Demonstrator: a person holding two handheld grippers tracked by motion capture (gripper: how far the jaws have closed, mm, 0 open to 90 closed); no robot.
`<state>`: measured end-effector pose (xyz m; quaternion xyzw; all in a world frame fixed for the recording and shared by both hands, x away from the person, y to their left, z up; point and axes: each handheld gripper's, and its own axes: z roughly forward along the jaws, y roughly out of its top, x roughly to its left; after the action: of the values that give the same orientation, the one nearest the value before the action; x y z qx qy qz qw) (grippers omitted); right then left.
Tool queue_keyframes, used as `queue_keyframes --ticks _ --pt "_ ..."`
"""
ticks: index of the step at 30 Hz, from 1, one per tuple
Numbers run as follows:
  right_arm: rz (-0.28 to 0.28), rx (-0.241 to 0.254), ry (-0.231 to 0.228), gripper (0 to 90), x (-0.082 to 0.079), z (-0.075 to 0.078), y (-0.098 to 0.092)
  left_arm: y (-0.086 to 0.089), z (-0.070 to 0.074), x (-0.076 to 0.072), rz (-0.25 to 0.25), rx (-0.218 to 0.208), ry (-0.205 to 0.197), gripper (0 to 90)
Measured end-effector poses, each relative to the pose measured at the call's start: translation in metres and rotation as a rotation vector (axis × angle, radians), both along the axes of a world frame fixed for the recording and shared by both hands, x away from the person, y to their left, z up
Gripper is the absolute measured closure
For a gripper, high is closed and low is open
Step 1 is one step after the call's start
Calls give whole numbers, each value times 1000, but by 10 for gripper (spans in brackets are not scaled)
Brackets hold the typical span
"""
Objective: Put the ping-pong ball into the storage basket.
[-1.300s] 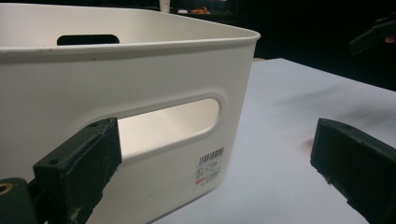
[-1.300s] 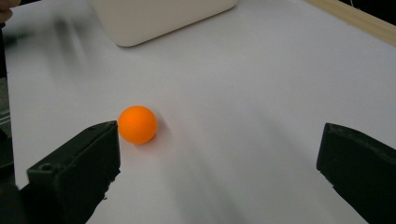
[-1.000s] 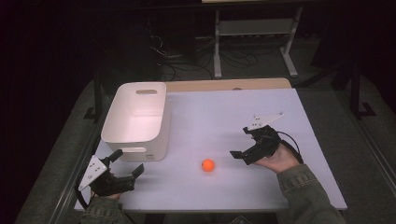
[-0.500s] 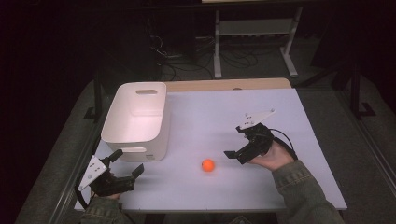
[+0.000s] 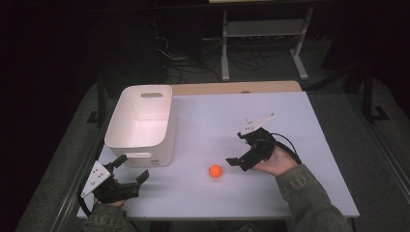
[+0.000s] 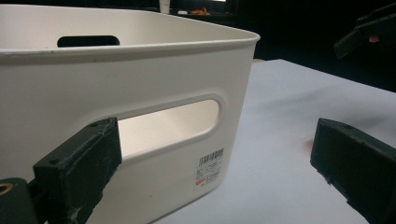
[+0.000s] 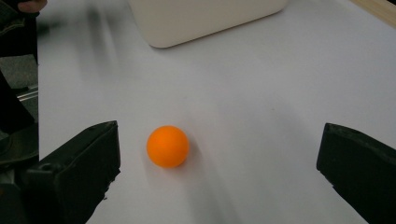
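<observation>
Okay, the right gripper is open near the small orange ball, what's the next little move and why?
Probably ease the right gripper forward and slightly toward its left jaw, so the small orange ball sits centred before closing. In the right gripper view the jaws stand wide open, the ball lies off-centre near the left jaw, resting untouched on the white table.

The bin (image 5: 140,126) stands on the left part of the table (image 5: 290,116), toward its far side. The ball (image 5: 215,170) lies on the table to the right of the bin and nearer to the person, apart from it. The right gripper (image 5: 238,148) is just beside the ball, on its right. The left gripper (image 5: 131,168) is at the near left corner, just before the bin.
</observation>
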<state>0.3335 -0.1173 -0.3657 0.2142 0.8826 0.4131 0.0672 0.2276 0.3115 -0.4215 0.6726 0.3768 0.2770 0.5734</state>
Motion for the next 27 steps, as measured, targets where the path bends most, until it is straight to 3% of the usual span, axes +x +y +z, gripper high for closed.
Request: queue_keyframes --ticks 27 --pt "78 -43 38 0 3 -15 30 0 0 0 -4 -3 -2 14"
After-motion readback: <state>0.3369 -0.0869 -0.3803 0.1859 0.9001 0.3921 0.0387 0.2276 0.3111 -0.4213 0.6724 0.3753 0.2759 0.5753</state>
